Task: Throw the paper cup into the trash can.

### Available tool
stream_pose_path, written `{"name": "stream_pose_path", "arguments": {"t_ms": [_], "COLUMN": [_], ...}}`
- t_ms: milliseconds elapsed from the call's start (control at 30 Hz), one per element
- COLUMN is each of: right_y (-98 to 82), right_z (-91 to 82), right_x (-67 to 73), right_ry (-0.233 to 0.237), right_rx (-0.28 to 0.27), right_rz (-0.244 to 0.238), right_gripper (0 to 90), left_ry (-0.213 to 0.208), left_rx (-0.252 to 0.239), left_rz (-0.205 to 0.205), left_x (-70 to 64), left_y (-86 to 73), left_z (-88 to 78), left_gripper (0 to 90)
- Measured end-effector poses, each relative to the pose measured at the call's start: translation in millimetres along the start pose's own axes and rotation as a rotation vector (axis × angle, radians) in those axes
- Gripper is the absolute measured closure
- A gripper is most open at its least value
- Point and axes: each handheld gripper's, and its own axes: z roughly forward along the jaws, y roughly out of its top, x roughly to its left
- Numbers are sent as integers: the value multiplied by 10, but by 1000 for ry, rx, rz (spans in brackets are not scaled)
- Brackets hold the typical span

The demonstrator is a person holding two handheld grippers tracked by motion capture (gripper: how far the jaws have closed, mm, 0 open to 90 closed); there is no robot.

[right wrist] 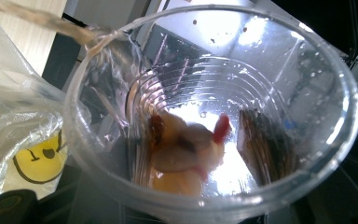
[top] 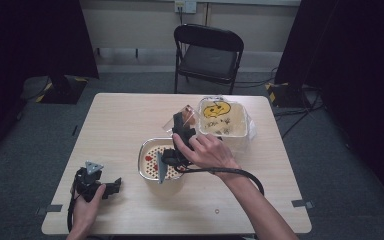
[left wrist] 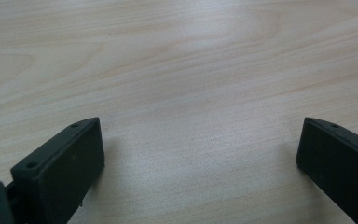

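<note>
Right gripper [top: 182, 122] clamped on clear plastic cup [right wrist: 214, 112], tilted over lined bin [top: 240, 136], likely to tip out food scraps [right wrist: 186, 154] stuck at bottom. Left gripper [top: 111, 187] parked on table [top: 120, 115], jaws wide apart, empty. Perforated tray [top: 150, 157] beside bin.

Black folding chair [top: 208, 54], grey floor [top: 330, 165], dark curtains [top: 30, 35]
</note>
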Motion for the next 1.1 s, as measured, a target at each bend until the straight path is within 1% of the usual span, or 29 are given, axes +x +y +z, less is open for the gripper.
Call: {"name": "stream_pose_path", "arguments": {"t_ms": [33, 100, 133, 200, 233, 267, 333, 467, 500, 567, 600, 633, 667, 700, 733, 767, 800, 833, 867, 933, 967, 1000, 1033, 1067, 1100], "right_y": [6, 13, 23, 28, 34, 38, 46, 32, 32, 31, 25, 11, 11, -21, -39, -53, -81, -99, -122, -170, -170, -220, -220, -268, -287], "right_z": [-2, -6, -10, -11, -12, -19, -23, -15, -15, -19, -18, -17, -17, -9, -9, -6, 2, 6, 12, 32, 32, 57, 57, 78, 89], "right_x": [-2, 0, 7, 8, 15, 20, 17, -5, 2, 11, 7, -4, -4, -42, -61, -84, -131, -158, -192, -255, -255, -306, -306, -343, -357], "right_ry": [-4, -4, -16, -12, -28, -26, -29, -22, -26, -17, -13, -8, -8, 34, 43, 64, 102, 115, 137, 202, 202, 248, 248, 296, 307], "right_rx": [-5, -4, -10, -11, -14, -16, -17, -10, -11, -17, -16, -9, -9, -14, -16, -25, -42, -46, -45, -45, -45, -62, -62, -85, -95], "right_rz": [-24, -26, -58, -64, -93, -92, -106, -82, -86, -94, -85, -55, -55, 37, 69, 104, 187, 227, 279, 398, 398, 504, 504, 611, 641], "right_gripper": [474, 474, 476, 476, 478, 479, 480, 481, 482, 482, 482, 482, 482, 482, 482, 482, 483, 483, 483, 481, 481, 481, 481, 481, 481], "left_ry": [1, 0, 1, 1, 1, 0, 0, 1, 1, 0, 1, 0, 0, 0, 1, 1, 0, 0, 0, 0, 0, 1, 1, 0, 0], "left_rx": [1, 0, 1, 0, 0, 1, 0, 0, 1, 0, 1, 0, 0, 0, 1, 0, 0, 0, 0, 0, 0, 1, 1, 0, 0], "left_rz": [3, 1, 3, 3, 3, 2, 2, 3, 4, 0, 3, 1, 1, 0, 3, 3, 2, 1, 1, 1, 1, 3, 3, 0, 1], "left_x": [2, 1, 2, 2, 2, 1, 1, 2, 2, 0, 2, 0, 0, 0, 2, 2, 1, 0, 1, 1, 1, 2, 2, 0, 0], "left_y": [1, 0, 1, 1, 0, 0, 1, 1, 1, 0, 1, 0, 0, 0, 1, 1, 1, 0, 0, 0, 0, 1, 1, 0, 0], "left_z": [-1, 0, -1, -1, -1, -1, 0, -1, -1, 0, -1, 0, 0, 0, -1, -1, -1, 0, 0, 0, 0, -1, -1, 0, 0], "left_gripper": [3, 3, 3, 3, 3, 3, 3, 3, 3, 3, 3, 3, 3, 3, 3, 3, 3, 3, 3, 3, 3, 3, 3, 3, 3]}}
